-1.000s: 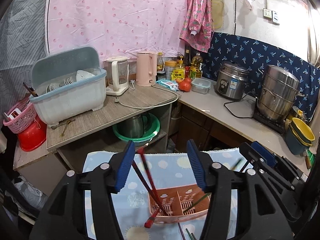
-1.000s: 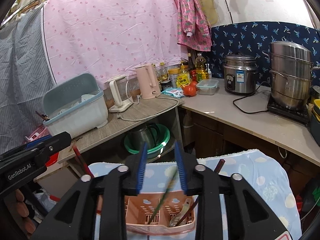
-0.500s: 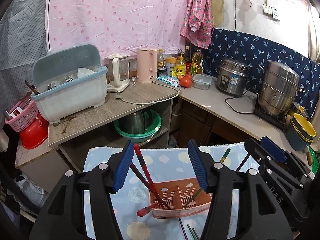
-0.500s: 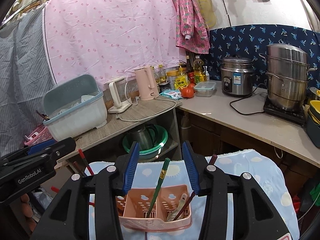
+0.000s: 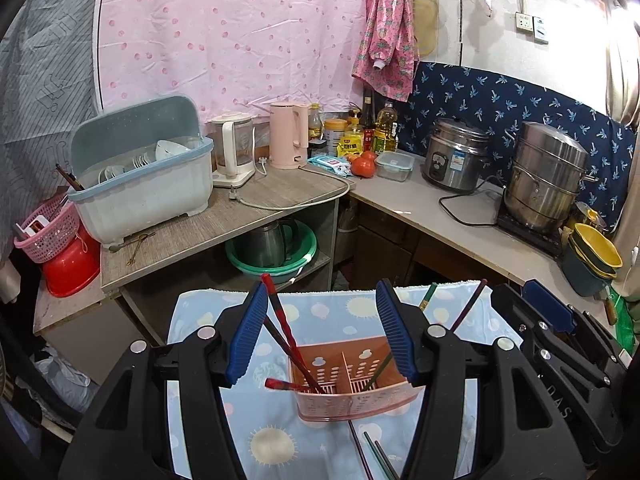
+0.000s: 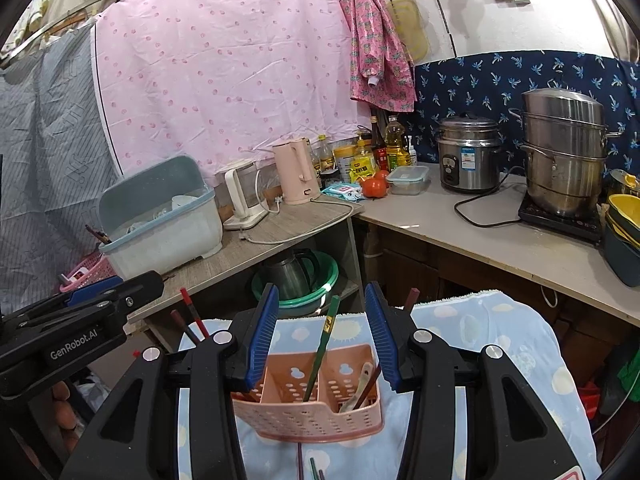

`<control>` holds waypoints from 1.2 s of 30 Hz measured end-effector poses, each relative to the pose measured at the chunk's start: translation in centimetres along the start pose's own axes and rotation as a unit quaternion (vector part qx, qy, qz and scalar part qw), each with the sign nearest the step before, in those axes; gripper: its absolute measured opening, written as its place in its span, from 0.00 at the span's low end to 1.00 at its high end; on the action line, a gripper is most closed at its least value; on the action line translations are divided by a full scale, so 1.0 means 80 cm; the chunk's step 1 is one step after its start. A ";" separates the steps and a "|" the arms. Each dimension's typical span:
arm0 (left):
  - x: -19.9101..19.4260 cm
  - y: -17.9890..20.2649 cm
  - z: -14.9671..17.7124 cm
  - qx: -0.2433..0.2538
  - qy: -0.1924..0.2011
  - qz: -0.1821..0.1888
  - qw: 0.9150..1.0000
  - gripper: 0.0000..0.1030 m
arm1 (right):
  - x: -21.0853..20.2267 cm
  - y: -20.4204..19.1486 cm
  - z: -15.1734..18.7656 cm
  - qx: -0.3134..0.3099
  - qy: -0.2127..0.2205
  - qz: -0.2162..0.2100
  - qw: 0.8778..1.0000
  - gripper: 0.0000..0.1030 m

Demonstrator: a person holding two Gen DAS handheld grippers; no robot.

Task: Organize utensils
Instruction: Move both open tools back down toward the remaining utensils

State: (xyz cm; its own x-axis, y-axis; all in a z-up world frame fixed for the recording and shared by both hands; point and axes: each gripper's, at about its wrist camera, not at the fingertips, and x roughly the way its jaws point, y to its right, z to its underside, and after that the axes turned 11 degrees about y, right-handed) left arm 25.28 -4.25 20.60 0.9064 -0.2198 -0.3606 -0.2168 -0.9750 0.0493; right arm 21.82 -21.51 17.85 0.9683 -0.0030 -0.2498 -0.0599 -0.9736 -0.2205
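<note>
A pink perforated utensil holder stands on a blue sun-patterned cloth; it also shows in the right wrist view. Red and dark chopsticks lean in its left compartment. A green chopstick stands in its middle compartment, and a spoon and a dark chopstick lean in the right one. Loose chopsticks lie on the cloth in front of the holder. My left gripper is open and empty above the holder. My right gripper is open and empty, apart from the green chopstick.
A dish rack bin, kettles, bottles and tomatoes stand on the counter behind. A rice cooker and a steel steamer pot stand at the right. A green basin sits under the counter.
My right gripper has opened and let go of the green chopstick, which now stands in the holder. Both grippers have drawn back and up from the holder.
</note>
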 end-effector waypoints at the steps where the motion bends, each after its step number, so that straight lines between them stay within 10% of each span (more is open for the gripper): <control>1: -0.005 0.000 0.000 -0.001 0.001 0.001 1.000 0.52 | -0.005 0.000 0.000 0.001 0.000 0.000 1.000 0.43; 15: -0.063 0.008 0.048 -0.005 -0.020 0.012 1.000 0.53 | -0.089 0.010 0.044 0.017 -0.021 -0.011 1.000 0.43; 36: -0.070 0.035 0.245 0.000 -0.161 0.027 0.987 0.53 | -0.138 0.068 0.206 0.017 -0.140 0.024 0.990 0.43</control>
State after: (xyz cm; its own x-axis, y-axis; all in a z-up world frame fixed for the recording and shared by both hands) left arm 12.52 -5.09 4.52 0.7314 -0.2488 -0.6349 -0.2615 -0.9622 0.0758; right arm 6.77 -22.98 3.85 0.8591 0.0195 -0.5115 -0.1168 -0.9654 -0.2331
